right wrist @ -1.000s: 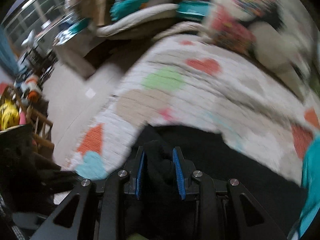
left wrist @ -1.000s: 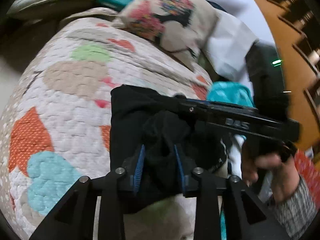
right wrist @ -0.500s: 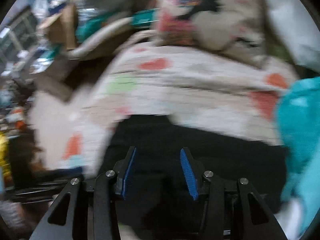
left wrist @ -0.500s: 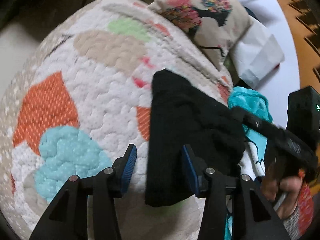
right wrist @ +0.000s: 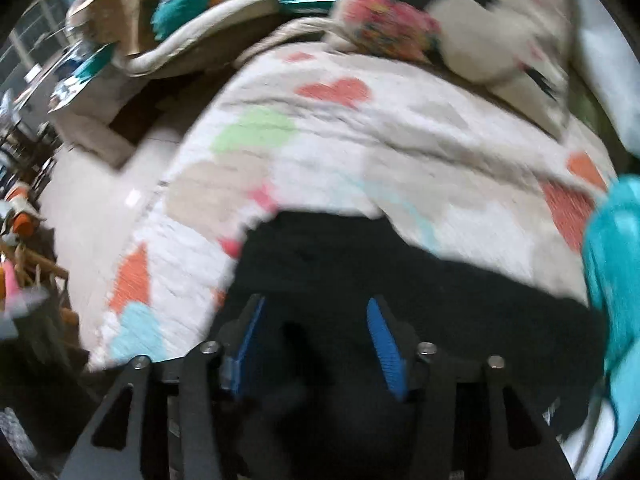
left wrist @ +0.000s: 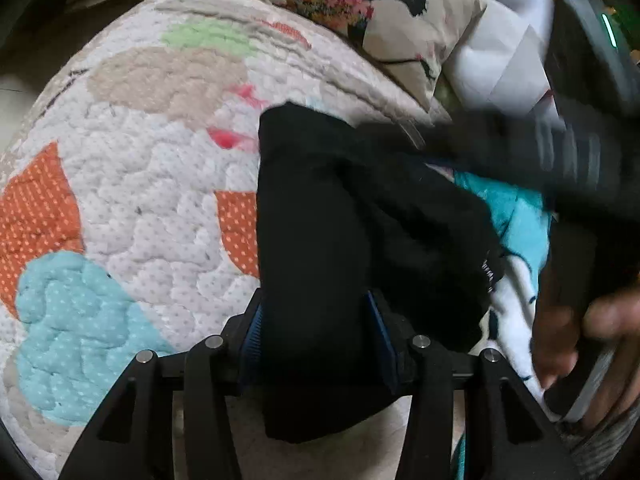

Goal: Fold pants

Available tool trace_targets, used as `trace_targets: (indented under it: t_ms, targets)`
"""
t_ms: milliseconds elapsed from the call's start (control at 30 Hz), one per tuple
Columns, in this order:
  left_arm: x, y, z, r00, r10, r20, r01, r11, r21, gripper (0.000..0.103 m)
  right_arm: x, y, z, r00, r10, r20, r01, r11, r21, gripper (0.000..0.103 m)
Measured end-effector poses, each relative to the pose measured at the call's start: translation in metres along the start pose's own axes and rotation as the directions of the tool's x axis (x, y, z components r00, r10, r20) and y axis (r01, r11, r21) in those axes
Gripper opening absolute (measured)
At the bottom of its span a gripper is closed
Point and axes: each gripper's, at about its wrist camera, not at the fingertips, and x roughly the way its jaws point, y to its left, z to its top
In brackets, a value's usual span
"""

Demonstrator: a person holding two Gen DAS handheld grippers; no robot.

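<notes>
**Two grippers spread over black pants on the quilt**

Both sets of jaws stand apart; the left gripper [left wrist: 318, 336] straddles a folded strip of the black pants [left wrist: 320, 216], its blue pads [left wrist: 253, 334] flanking the cloth, though whether they touch it I cannot tell; the right gripper [right wrist: 316, 340] hangs spread above the same dark fabric [right wrist: 400, 280], pinching nothing; the pants lie on a heart-patterned quilt [left wrist: 140, 184] on the bed, beside a teal garment [left wrist: 516, 216]; a floral pillow [left wrist: 384, 12] sits beyond.
</notes>
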Motion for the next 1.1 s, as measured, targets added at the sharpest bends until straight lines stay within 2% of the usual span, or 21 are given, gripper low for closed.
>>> trace_targets:
  t_ms: [33,67,100,167,200,233,333,400,567,700,867,900,967,1033,1100]
  targets:
    - [0.001,0.001,0.0,1.0,0.018,-0.006,-0.018,1.0,0.0,0.038,0.01,0.007,0.009,1.0,0.005,-0.026,-0.005,1.0,-0.021,0.065]
    - [0.001,0.002,0.0,0.999,0.034,-0.015,-0.034,0.999,0.003,0.023,0.019,0.01,0.015,0.999,-0.001,-0.049,0.0,1.0,-0.03,0.065]
    - [0.002,0.003,0.001,0.999,0.031,-0.029,-0.031,1.0,0.0,0.014,0.03,0.013,0.019,0.997,-0.005,-0.082,0.002,0.999,-0.034,0.066]
    - [0.001,0.005,0.002,0.999,0.02,-0.039,-0.021,1.0,-0.021,0.012,0.052,0.017,0.024,0.988,-0.006,-0.152,0.002,1.0,-0.023,0.065]
    - [0.0,0.005,0.002,0.999,0.021,-0.042,-0.022,0.999,-0.027,0.01,0.06,0.016,0.023,0.985,-0.017,-0.172,0.014,1.0,-0.019,0.057]
    - [-0.002,0.006,0.002,0.999,0.022,-0.043,-0.023,0.999,-0.031,0.01,0.065,0.016,0.023,0.982,-0.032,-0.187,0.029,0.999,-0.019,0.035]
    - [-0.011,0.011,0.005,0.999,0.008,-0.053,-0.011,0.998,-0.057,0.009,0.062,0.023,0.024,0.984,-0.015,-0.18,0.013,1.0,-0.012,0.016]
    - [-0.018,0.017,0.007,0.999,-0.008,-0.05,0.003,0.996,-0.091,0.009,0.058,0.03,0.026,0.985,-0.031,-0.17,0.026,0.999,-0.03,0.014]
    - [-0.042,0.041,0.013,1.0,0.006,-0.012,-0.007,0.988,-0.156,0.009,0.055,0.054,0.043,0.989,-0.01,-0.148,0.002,0.999,-0.052,0.014]
    - [-0.066,0.066,0.017,0.999,0.047,0.028,-0.039,0.973,-0.226,0.009,0.062,0.082,0.061,0.989,0.017,-0.148,-0.03,0.996,-0.086,0.014]
    - [-0.087,0.102,0.015,0.993,0.111,0.046,-0.089,0.937,-0.339,0.014,0.083,0.127,0.077,0.987,0.047,-0.154,-0.066,0.991,-0.117,0.015]
    - [-0.089,0.107,0.014,0.993,0.109,0.042,-0.087,0.929,-0.36,0.017,0.086,0.128,0.078,0.986,0.052,-0.159,-0.07,0.992,-0.109,0.022]
    - [-0.094,0.115,0.013,0.993,0.103,0.049,-0.075,0.916,-0.394,0.019,0.087,0.124,0.081,0.986,0.069,-0.15,-0.082,0.993,-0.081,0.029]
    - [-0.098,0.113,0.012,0.992,0.109,0.065,-0.076,0.918,-0.388,0.019,0.07,0.112,0.082,0.99,0.114,-0.087,-0.118,0.992,-0.036,0.041]
    - [-0.105,0.106,0.01,0.986,0.136,0.097,-0.092,0.925,-0.368,0.02,0.048,0.091,0.079,0.993,0.118,-0.022,-0.118,0.993,0.012,0.048]
